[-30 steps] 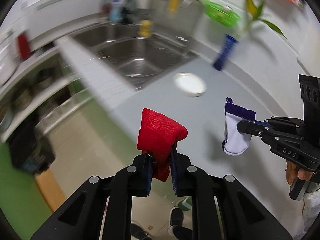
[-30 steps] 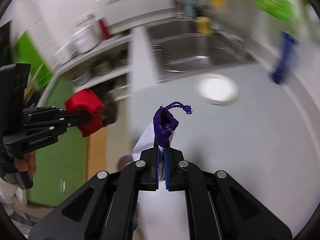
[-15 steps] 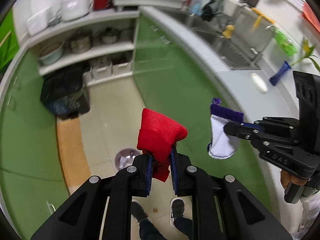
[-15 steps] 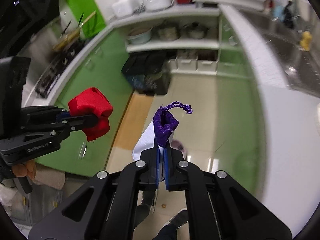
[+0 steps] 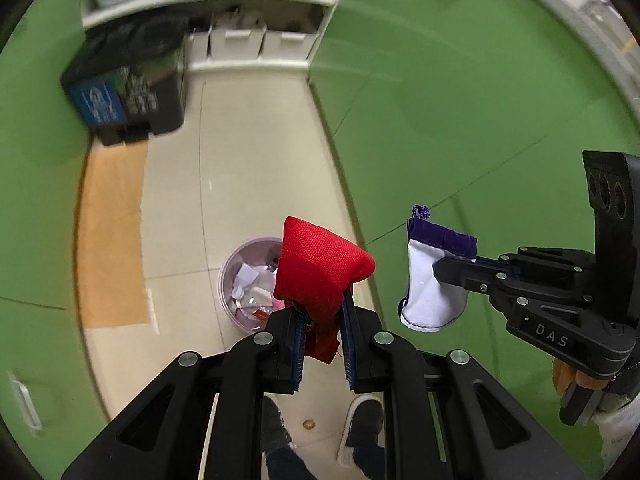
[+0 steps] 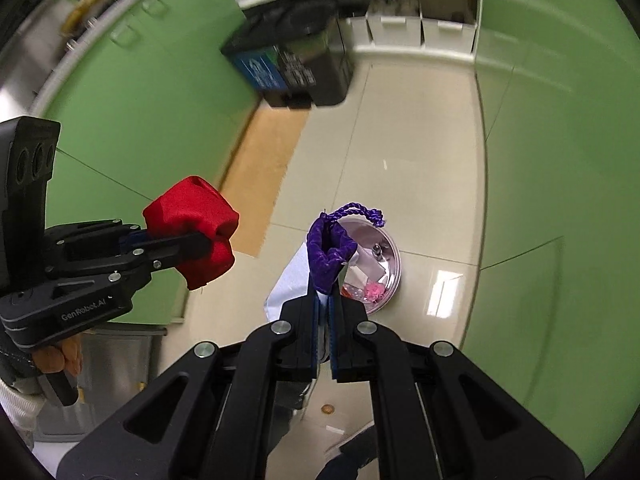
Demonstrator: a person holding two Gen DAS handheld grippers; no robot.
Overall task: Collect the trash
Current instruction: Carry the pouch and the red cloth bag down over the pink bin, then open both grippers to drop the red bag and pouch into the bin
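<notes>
Shoes [image 5: 360,432] showed at the very bottom of the left wrist view, so the person was standing right over the floor. Closest to that lens, the left gripper [image 5: 322,332] was pinching a red cloth pouch [image 5: 320,268], pads clamped on its lower edge with the puffy bulk sticking out past the tips. Beside it, the right gripper [image 6: 325,332] had its jaws pressed nearly together on a white pouch with a purple drawstring top [image 5: 436,276], gripped right at the gathered neck, cord loop poking free.

Both bags looked soft and light, more floppy than fragile, so a pinch on a fold or the bunched neck seemed the sensible hold. Woven fabric like that probably wouldn't slip much, but it could snag on the pads when let go.

Below and a bit ahead sat a small round bin [image 6: 390,272] on the tiled floor, already holding scraps of paper and something pink. Further off were a brown mat [image 5: 112,236], a dark blue-labelled bin [image 6: 296,68], and green cabinet fronts [image 5: 460,100] on both sides.
</notes>
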